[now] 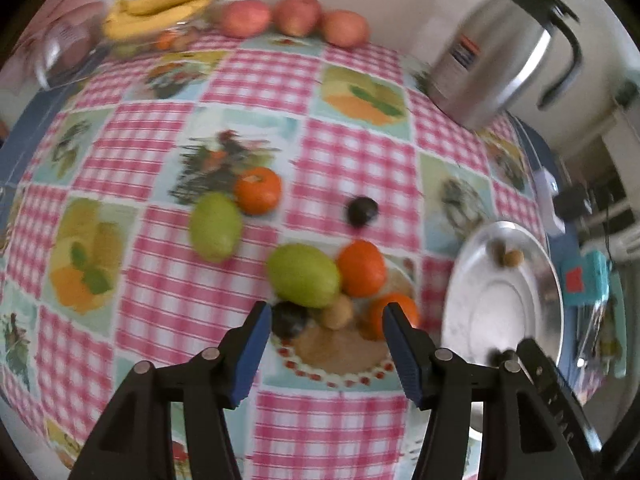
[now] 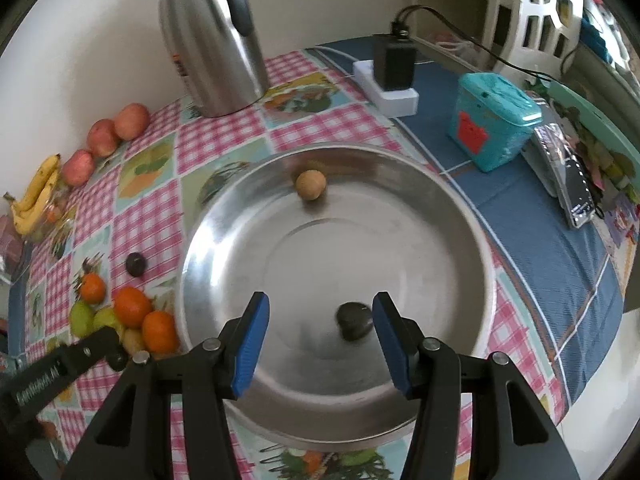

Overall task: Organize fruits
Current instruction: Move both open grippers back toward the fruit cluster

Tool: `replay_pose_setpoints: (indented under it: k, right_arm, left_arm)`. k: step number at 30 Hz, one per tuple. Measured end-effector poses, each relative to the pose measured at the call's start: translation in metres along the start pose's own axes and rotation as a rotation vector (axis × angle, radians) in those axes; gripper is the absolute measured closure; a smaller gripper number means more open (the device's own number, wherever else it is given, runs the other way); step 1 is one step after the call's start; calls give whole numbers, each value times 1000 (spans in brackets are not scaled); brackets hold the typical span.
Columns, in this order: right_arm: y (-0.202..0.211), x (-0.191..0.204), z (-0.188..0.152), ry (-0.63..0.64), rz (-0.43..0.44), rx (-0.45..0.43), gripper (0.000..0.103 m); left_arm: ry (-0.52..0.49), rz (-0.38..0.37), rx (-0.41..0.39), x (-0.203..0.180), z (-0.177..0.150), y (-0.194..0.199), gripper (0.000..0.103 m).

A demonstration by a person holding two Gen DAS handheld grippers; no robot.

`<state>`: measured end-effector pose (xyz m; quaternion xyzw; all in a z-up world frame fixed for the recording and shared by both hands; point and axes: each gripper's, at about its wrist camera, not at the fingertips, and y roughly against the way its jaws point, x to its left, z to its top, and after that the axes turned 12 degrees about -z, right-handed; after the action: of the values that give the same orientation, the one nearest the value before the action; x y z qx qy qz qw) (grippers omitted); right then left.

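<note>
**Op:** Both sets of jaws stand spread and hold nothing. My left gripper (image 1: 326, 350) hangs over the fruit cluster on the checked tablecloth (image 1: 340, 160). My right gripper (image 2: 320, 344) sits above the steel plate (image 2: 224, 248).

**Desk:** What is on the plate?

**Op:** A small tan round fruit (image 2: 310, 185) near the far rim, and a dark plum-like fruit (image 2: 354, 321) lying loose between the right fingers, nearer the right pad. It's blurred; I can't tell if it's rolling.

**Desk:** And the pile?

**Op:** A green oval fruit (image 1: 303, 275) touching an orange (image 1: 361, 268), with a dark fruit (image 1: 289, 318), a small tan one (image 1: 337, 312) and a second orange (image 1: 394, 316) just ahead of the left fingertips. Farther off: another green fruit (image 1: 215, 226) against a third orange (image 1: 258, 190), and a lone dark fruit (image 1: 362, 211).

**Desk:** The next pick?

**Op:** My judgement: the small tan one, centred between the pads. Come straight down, close across its widest part, gently. The neighbours touch it, so a skewed approach could nudge them.

**Desk:** Surfaces?

**Op:** The cloth looks glossy, like oilcloth. The plate is polished with a sloped wall; round fruit will likely roll, so I'd release low. The oranges look waxy, the green skins smooth.
</note>
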<state>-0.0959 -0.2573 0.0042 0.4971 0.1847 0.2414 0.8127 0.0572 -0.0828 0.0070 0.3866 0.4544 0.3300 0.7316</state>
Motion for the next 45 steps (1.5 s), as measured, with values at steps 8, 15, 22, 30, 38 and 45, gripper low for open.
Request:
replay_pose_setpoints:
  k: [8,15,22,30,38,45]
  right_arm:
    - [14,29,-7,80,36,-26,48]
    - [20,40,-10,109,47,-34,48]
    - [19,52,-16,156,30,-38,19]
    - [19,59,-22,171,27,-38,16]
    - [33,67,-25,151,68,-83,5]
    - [51,81,-19,123,98,-117,5]
  left_arm:
    - [91,15,-50,38,5,23,39]
    - [138,15,-68,55,6,32,33]
    - [144,67,-75,62,5,30,1]
    - [138,123,-92,73,4,30,0]
    - [81,173,-157,80,6,39,0]
    - [53,195,-214,87,9,51,0]
